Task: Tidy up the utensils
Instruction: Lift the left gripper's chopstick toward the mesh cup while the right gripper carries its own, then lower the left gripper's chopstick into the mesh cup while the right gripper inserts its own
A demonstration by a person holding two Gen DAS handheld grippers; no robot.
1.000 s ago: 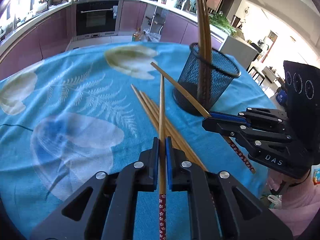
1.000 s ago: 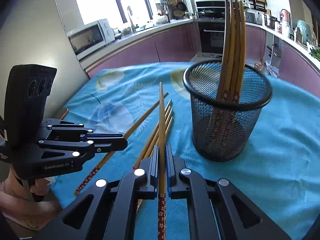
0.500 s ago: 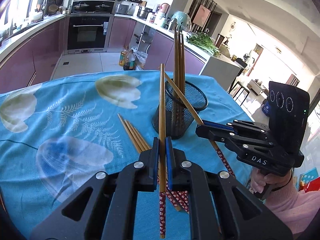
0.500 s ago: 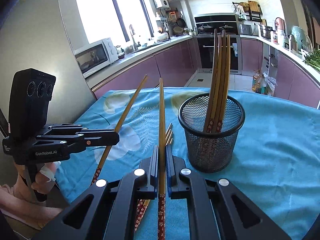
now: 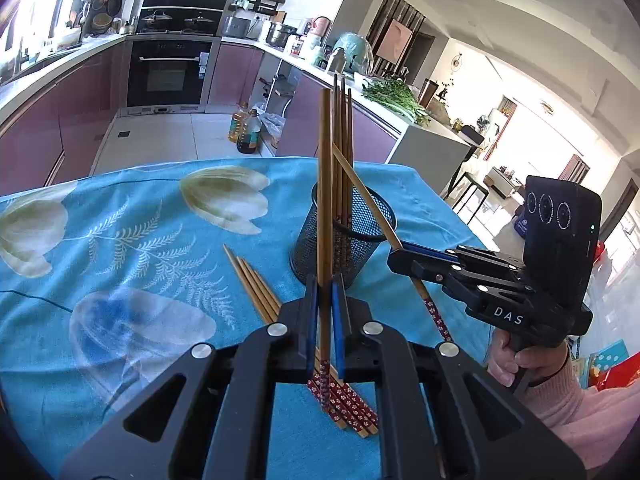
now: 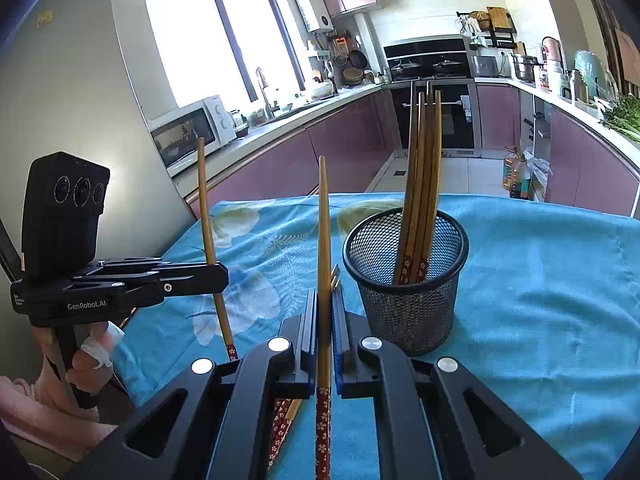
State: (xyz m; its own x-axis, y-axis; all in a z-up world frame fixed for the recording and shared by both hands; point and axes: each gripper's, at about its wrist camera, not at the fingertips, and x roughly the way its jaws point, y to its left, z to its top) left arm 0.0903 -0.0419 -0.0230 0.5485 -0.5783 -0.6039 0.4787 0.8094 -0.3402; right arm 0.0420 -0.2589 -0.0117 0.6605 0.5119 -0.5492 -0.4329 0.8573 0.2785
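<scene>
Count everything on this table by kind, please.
Chopsticks in the mesh holder: 4
Loose chopsticks on the tablecloth: 4
Gripped chopsticks, left hand-held gripper and right hand-held gripper: 2
Mesh holder: 1
Total: 11

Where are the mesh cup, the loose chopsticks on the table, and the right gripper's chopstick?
mesh cup (image 6: 412,304): right wrist view, front wall.
loose chopsticks (image 5: 256,288): left wrist view, bare wooden shafts on the cloth.
right gripper's chopstick (image 6: 324,232): right wrist view, shaft above the fingers.

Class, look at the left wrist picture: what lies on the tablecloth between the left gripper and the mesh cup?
A bundle of loose chopsticks lies there, between the left gripper and the mesh cup, seen in the left wrist view.
</scene>
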